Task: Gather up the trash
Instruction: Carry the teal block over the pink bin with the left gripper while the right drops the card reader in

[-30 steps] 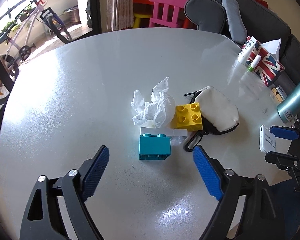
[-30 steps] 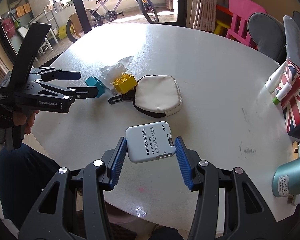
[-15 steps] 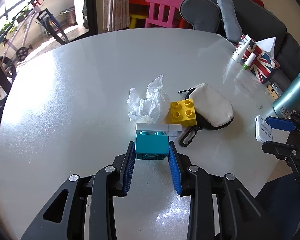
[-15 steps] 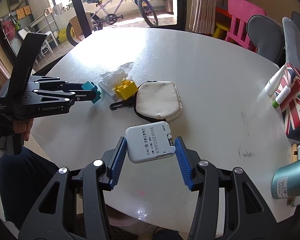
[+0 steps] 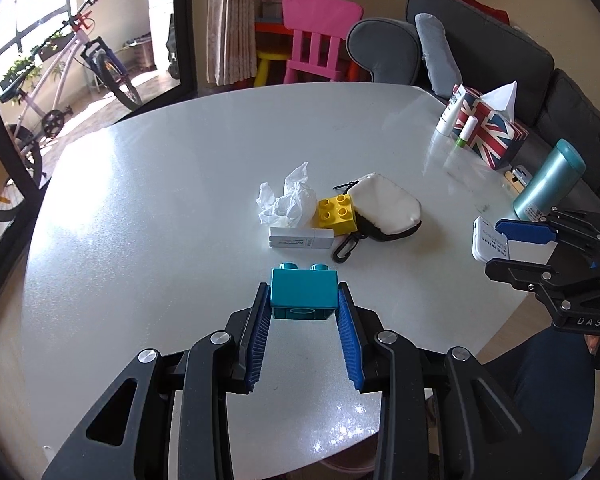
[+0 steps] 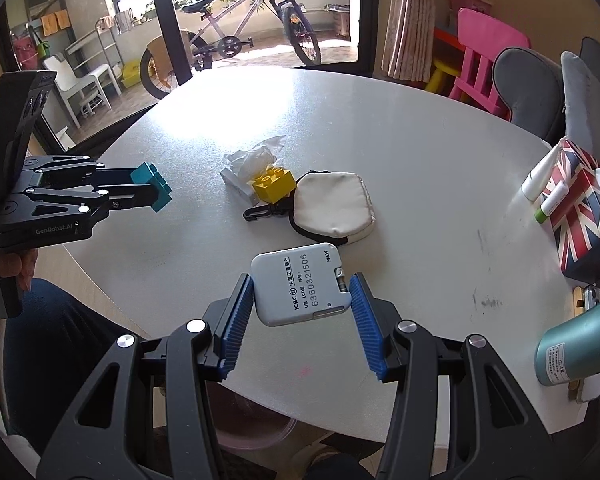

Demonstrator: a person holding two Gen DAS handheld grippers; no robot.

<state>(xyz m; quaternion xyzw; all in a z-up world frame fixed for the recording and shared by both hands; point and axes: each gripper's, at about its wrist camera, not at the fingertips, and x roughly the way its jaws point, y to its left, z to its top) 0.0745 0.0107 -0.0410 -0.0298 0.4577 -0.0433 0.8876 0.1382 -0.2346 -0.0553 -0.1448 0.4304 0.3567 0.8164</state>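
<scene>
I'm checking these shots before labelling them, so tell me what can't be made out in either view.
- Small white box: print too small in the left wrist view; mostly hidden behind the yellow brick in the right.
- Item beside the teal bottle: bottle and frame edge hide it, right wrist view.
- Pink rim under the table: mostly covered by the tabletop and right gripper.

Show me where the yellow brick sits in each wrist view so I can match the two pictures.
Left wrist view: yellow brick just right of centre, between the tissue on its left and the white pouch on its right.
Right wrist view: yellow brick above centre, touching the pouch's left edge, with the tissue behind it.
Shared landmark: the Union Jack box at the right of both.
</scene>
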